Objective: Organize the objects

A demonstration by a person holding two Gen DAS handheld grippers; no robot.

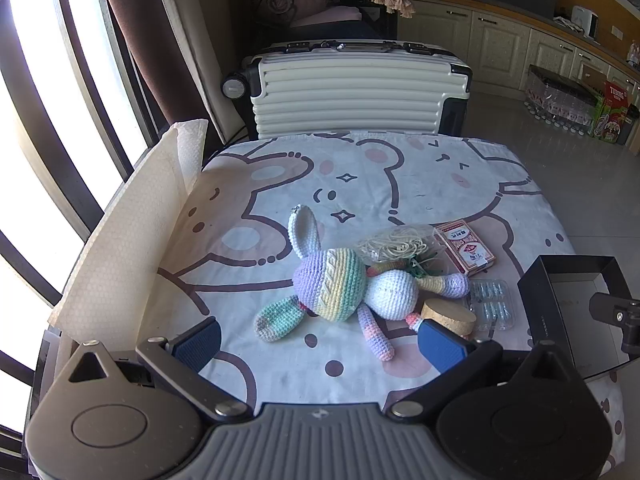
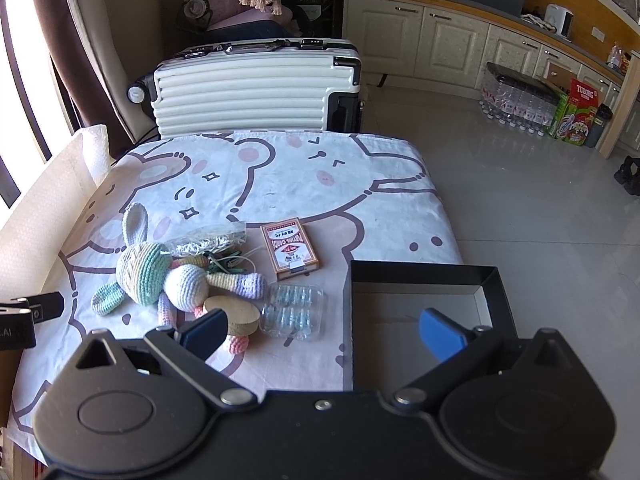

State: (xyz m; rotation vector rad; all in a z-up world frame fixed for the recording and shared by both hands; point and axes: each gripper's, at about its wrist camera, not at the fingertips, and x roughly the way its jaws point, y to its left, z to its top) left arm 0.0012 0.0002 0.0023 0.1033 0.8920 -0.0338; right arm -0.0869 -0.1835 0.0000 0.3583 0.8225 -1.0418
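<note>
Both grippers hover low over the near table edge, aimed forward, holding nothing. The left gripper (image 1: 320,340) has its jaws spread wide, crochet bunny (image 1: 344,284) just ahead at 12 o'clock. The right gripper (image 2: 320,334) is spread too, with the black box (image 2: 420,276) at 1 o'clock and the cork lid (image 2: 236,312) and pill pack (image 2: 292,310) around 11.
</note>
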